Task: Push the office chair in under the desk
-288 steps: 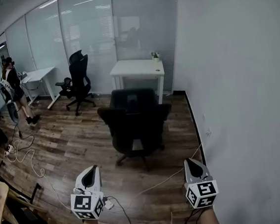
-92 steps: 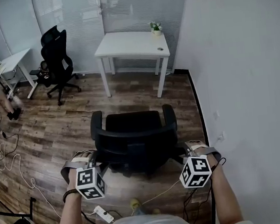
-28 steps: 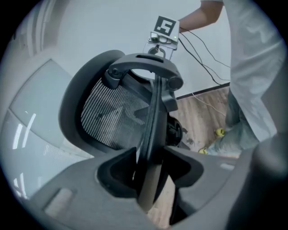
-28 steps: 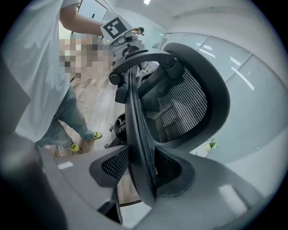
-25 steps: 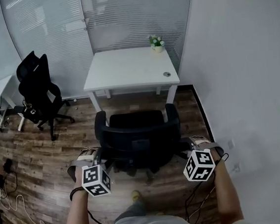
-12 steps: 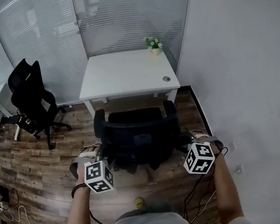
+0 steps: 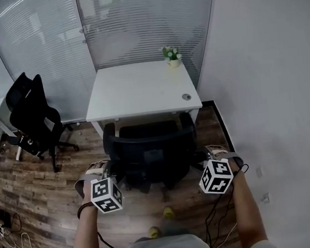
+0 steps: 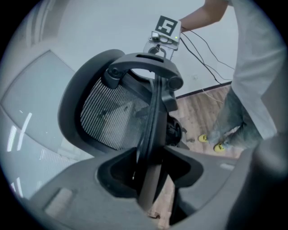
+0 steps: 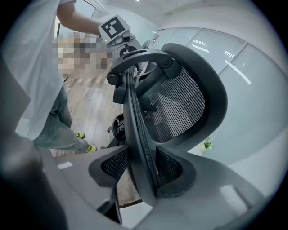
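The black office chair (image 7: 149,151) stands in front of the white desk (image 7: 140,86), and the front of its seat reaches under the desk's near edge. My left gripper (image 7: 112,173) is shut on the left rim of the mesh backrest (image 8: 112,117). The rim runs between its pads (image 8: 150,179). My right gripper (image 7: 199,163) holds the right rim of the backrest (image 9: 175,108). Its jaws have just been opening a little, with the rim still pressed between them (image 9: 139,173).
A small potted plant (image 7: 171,56) and a cable hole sit on the desk's far right. A second black chair (image 7: 30,114) stands left by a glass partition (image 7: 52,38). A white wall (image 7: 271,81) runs along the right. Cables (image 7: 217,213) lie on the wood floor.
The chair has rolled toward the desk with both grippers on its backrest. The seat front has slipped under the desk edge, and the person has stepped forward behind it.
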The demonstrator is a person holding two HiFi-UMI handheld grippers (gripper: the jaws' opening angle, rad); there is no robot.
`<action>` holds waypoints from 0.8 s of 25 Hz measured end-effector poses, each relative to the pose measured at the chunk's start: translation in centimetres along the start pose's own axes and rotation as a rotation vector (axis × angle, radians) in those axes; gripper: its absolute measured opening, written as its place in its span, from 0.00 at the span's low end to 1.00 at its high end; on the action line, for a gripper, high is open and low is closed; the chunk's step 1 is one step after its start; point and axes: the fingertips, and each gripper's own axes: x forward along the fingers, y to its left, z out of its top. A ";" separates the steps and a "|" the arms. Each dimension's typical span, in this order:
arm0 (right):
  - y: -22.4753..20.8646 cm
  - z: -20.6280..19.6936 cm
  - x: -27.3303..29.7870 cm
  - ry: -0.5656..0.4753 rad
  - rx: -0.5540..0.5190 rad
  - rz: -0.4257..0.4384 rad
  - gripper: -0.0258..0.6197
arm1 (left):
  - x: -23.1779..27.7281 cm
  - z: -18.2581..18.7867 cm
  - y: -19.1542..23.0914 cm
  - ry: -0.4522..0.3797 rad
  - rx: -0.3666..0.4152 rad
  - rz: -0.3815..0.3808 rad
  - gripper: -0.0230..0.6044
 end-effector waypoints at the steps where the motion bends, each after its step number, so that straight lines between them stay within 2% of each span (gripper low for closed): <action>1: -0.8 0.0 0.4 -0.001 -0.001 0.001 0.33 | 0.4 0.0 0.7 0.003 -0.002 0.001 0.33; 4: -2.9 0.3 1.3 -0.012 -0.006 0.004 0.33 | 1.6 -0.2 3.1 0.003 -0.009 0.022 0.33; 6: -3.6 0.8 1.8 -0.024 -0.016 0.010 0.33 | 2.1 -0.9 4.1 0.015 -0.022 0.010 0.35; 9: -4.0 1.1 2.4 -0.032 -0.022 -0.006 0.33 | 2.7 -1.4 4.8 0.034 -0.021 -0.019 0.34; 20: -4.1 1.4 2.8 -0.048 -0.037 -0.013 0.33 | 3.3 -1.8 5.5 0.027 -0.027 0.019 0.37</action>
